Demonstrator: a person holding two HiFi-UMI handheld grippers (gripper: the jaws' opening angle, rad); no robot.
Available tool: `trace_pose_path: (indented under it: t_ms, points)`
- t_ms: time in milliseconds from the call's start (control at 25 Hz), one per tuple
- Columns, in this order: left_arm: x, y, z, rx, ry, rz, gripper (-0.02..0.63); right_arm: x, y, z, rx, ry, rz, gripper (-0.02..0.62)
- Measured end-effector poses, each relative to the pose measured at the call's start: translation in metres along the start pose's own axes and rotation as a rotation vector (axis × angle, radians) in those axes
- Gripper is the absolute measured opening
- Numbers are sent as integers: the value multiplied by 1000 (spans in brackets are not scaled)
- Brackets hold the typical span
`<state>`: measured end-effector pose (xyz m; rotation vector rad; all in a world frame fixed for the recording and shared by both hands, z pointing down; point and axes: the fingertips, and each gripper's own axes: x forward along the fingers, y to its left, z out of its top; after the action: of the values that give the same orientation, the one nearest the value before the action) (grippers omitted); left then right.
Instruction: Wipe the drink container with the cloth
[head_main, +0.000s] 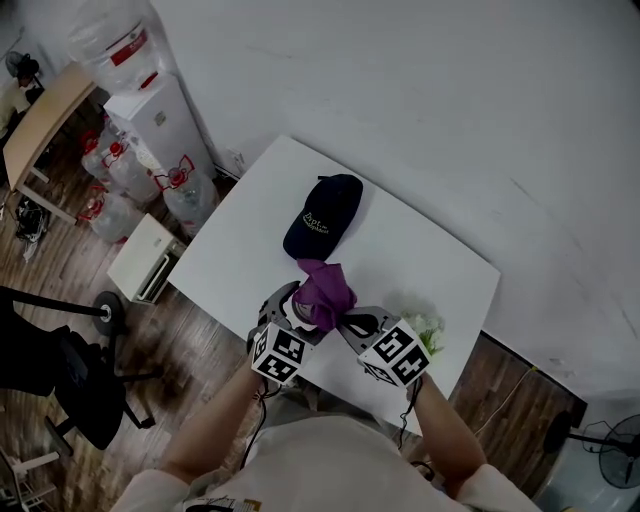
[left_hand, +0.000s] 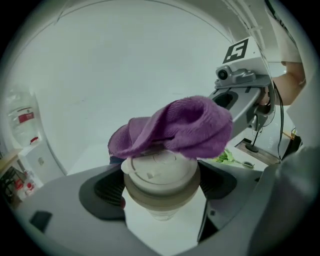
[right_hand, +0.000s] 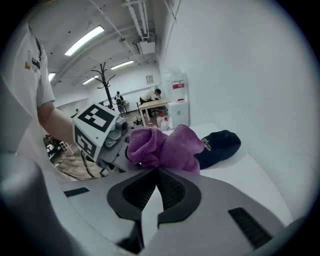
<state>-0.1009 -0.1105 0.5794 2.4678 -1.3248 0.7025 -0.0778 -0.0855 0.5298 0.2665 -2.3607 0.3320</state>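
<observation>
The drink container (left_hand: 159, 182) is a clear cup with a white lid. My left gripper (left_hand: 161, 189) is shut on it just below the lid. A purple cloth (left_hand: 175, 127) lies bunched over the lid. My right gripper (right_hand: 157, 171) is shut on an edge of that cloth (right_hand: 165, 146), right beside the left gripper (right_hand: 97, 131). In the head view both grippers, left (head_main: 288, 305) and right (head_main: 352, 323), meet over the table's near edge. There the cloth (head_main: 323, 291) hides the cup.
A black cap (head_main: 322, 216) lies on the white table (head_main: 250, 240) just beyond the cloth. A small green sprig (head_main: 426, 328) sits right of my right gripper. Water bottles and a dispenser (head_main: 150, 120) stand off the table's left side.
</observation>
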Motion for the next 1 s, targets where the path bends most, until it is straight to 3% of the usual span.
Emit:
trace_pose_path:
  t_ms: [200,440,560,760,1000]
  points:
    - [-1,-1,2,8,2,12,437,-12,-43,6,41,-55,-171,37]
    - [1,-5,2,37,12,11,437,16,-42,33,-24,-86,-170,35]
    - [0,-3,2,20,18,9,437,26,-27,53,-27,-137,-124,36]
    - [1,1,2,-18,25,22,437,41,-5,49,-30,-88,-35,36]
    - [0,1,1,-1,40,-6,437,30,30,33,-54,1,179,35]
